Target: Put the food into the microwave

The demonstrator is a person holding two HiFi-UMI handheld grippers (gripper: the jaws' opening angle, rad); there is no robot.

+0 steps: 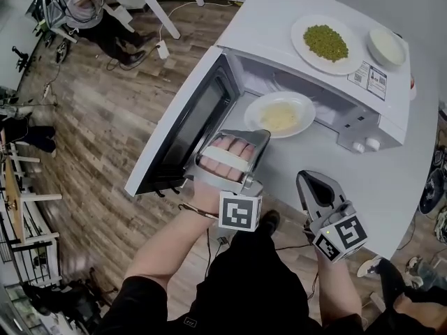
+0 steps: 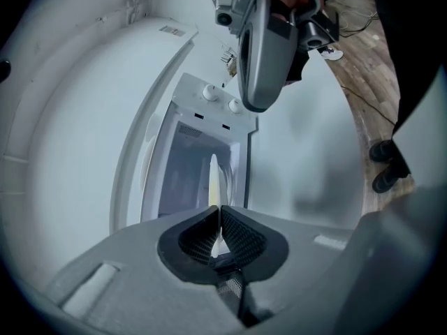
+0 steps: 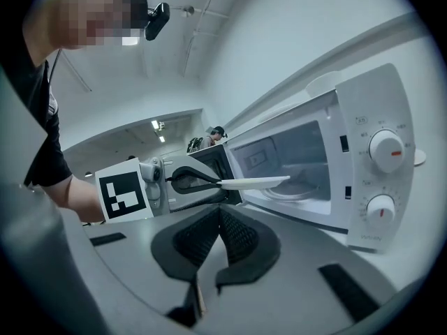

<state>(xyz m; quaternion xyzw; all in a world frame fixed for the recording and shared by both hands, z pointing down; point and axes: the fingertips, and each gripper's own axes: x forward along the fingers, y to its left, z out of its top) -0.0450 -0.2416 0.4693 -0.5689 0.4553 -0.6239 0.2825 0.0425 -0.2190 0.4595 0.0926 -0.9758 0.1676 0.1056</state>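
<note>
A white microwave (image 1: 363, 82) stands on the white table (image 1: 398, 187) with its door (image 1: 178, 131) swung open to the left. My left gripper (image 1: 255, 134) is shut on the near rim of a white plate of pale yellow food (image 1: 279, 114). It holds the plate level at the oven's mouth, the far part over the cavity floor. In the left gripper view the plate (image 2: 213, 183) shows edge-on between the jaws. In the right gripper view the plate (image 3: 255, 182) reaches into the cavity. My right gripper (image 1: 311, 180) hovers to the right of the plate, shut and empty.
On top of the microwave sit a plate of green peas (image 1: 320, 42) and a small white bowl (image 1: 387, 45). Two control knobs (image 1: 368, 145) face me at the oven's right. A person (image 1: 91, 5) sits far off on the wooden floor side.
</note>
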